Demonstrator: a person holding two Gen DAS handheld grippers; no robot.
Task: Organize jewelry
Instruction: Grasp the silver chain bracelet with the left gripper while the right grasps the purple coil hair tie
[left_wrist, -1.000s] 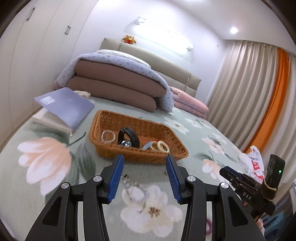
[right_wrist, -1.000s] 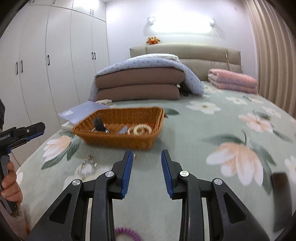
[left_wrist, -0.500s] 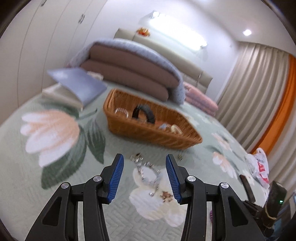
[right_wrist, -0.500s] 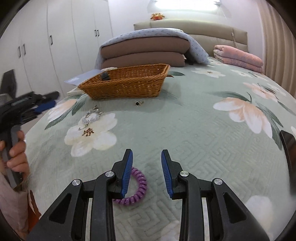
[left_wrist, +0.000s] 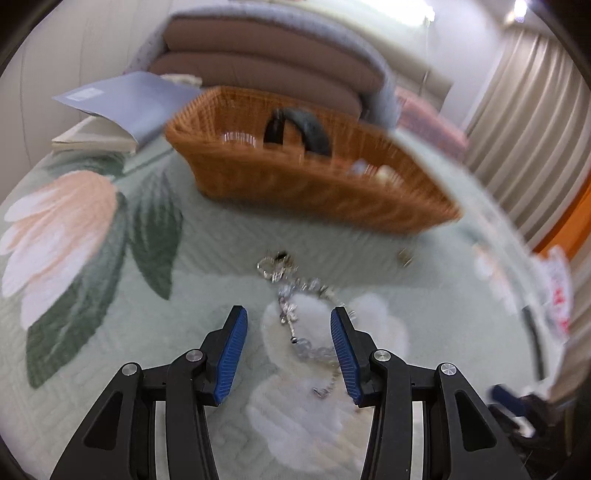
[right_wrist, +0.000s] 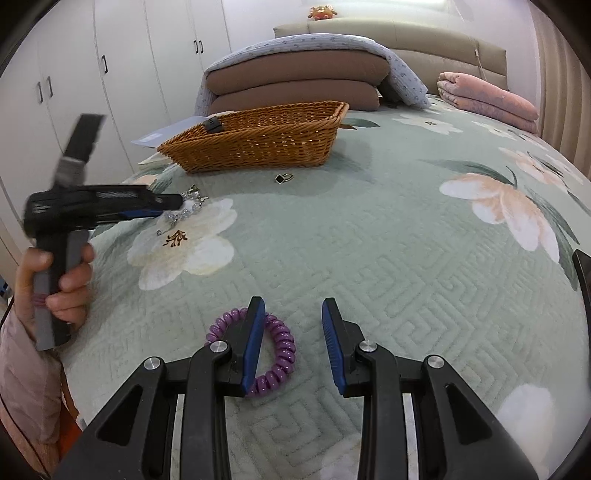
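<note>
A silver bracelet chain (left_wrist: 301, 314) lies on the floral bedspread, partly between the open fingers of my left gripper (left_wrist: 288, 328); it also shows in the right wrist view (right_wrist: 184, 212). A brown wicker basket (left_wrist: 332, 199) beyond it holds a black watch (left_wrist: 295, 129), a clear bangle (left_wrist: 238, 138) and a pale ring. My right gripper (right_wrist: 293, 332) is open low over a purple coil hair tie (right_wrist: 279, 352), whose right side lies between the fingers. A small dark earring (right_wrist: 282, 178) lies near the basket (right_wrist: 258, 147).
A blue folder on books (left_wrist: 125, 99) sits left of the basket. Folded brown quilts (right_wrist: 295, 88) and a pink blanket (right_wrist: 487, 99) lie at the headboard. White wardrobes stand left, curtains right. A phone (right_wrist: 583, 273) lies at the right edge.
My left gripper has dropped and moved forward so the bracelet now lies between its fingers. My right gripper has lowered and closed in over the purple hair tie.
</note>
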